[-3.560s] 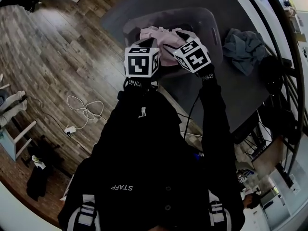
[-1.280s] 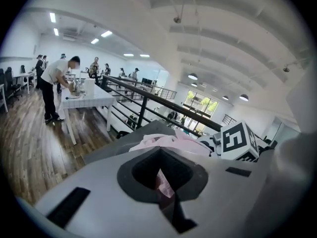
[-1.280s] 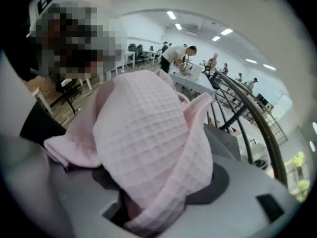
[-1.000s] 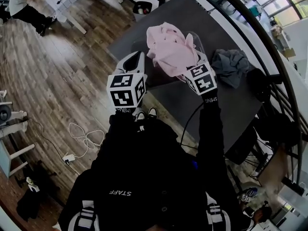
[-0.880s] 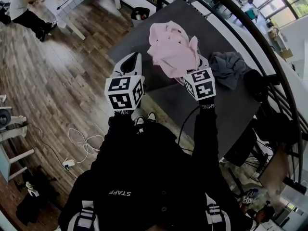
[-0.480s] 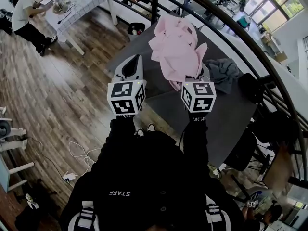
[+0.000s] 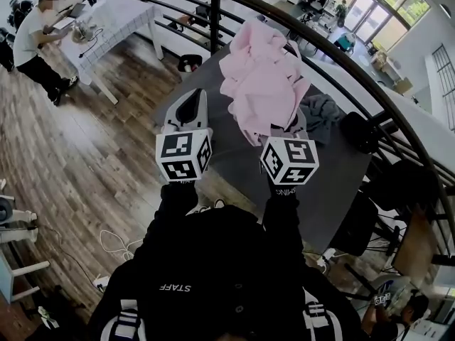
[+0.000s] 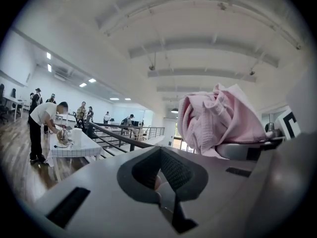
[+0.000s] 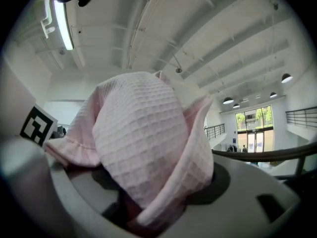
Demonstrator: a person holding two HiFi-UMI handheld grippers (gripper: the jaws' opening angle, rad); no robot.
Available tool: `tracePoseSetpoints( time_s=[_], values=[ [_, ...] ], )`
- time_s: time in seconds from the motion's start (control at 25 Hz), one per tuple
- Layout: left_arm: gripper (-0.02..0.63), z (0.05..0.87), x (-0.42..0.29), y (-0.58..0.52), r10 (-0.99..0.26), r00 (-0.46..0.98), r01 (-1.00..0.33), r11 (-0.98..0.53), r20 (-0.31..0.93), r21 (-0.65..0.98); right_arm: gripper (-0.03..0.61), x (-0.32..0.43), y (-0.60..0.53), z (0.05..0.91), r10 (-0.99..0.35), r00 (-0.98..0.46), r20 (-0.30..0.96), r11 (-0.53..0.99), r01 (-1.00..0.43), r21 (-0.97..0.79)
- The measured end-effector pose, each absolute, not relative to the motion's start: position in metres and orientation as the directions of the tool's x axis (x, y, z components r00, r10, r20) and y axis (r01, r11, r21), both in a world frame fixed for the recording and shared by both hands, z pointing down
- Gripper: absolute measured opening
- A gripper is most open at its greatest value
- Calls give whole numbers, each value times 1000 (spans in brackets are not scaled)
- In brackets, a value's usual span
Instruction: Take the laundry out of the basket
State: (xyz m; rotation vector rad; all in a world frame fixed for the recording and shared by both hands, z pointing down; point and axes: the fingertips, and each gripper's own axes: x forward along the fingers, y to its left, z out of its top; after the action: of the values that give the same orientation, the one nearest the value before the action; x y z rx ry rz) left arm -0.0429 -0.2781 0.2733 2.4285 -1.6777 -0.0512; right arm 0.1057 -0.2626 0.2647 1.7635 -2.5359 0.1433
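A pink waffle-weave garment (image 7: 259, 69) hangs bunched in the air above the dark grey table (image 7: 334, 169). My right gripper (image 7: 288, 125) is shut on its lower folds. In the right gripper view the pink garment (image 9: 138, 143) fills the space between the jaws of that gripper (image 9: 148, 202). My left gripper (image 7: 190, 104) is raised beside it on the left, apart from the cloth, with its jaws together and nothing in them. From the left gripper (image 8: 166, 182) the pink garment (image 8: 218, 118) shows at the right. The lifted garment hides the basket.
A crumpled grey cloth (image 7: 321, 112) and a black item (image 7: 359, 130) lie on the table's far side. A dark railing (image 7: 284, 13) curves behind the table. On the wooden floor at far left, a person (image 7: 32, 41) stands at a white table (image 7: 114, 23).
My right gripper has lifted the pink garment up out of the basket and higher. The left gripper has risen alongside it. The view has tilted up toward the railing.
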Motion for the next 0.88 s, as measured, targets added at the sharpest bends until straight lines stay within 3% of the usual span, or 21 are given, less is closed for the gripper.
tracePoseSetpoints(
  time_s=[0.88],
  values=[
    [-3,273,-21,-288,-926,372,-922,-361,65,142,337,116,-269,249,-949,-317,6,316,-947,-66]
  ],
)
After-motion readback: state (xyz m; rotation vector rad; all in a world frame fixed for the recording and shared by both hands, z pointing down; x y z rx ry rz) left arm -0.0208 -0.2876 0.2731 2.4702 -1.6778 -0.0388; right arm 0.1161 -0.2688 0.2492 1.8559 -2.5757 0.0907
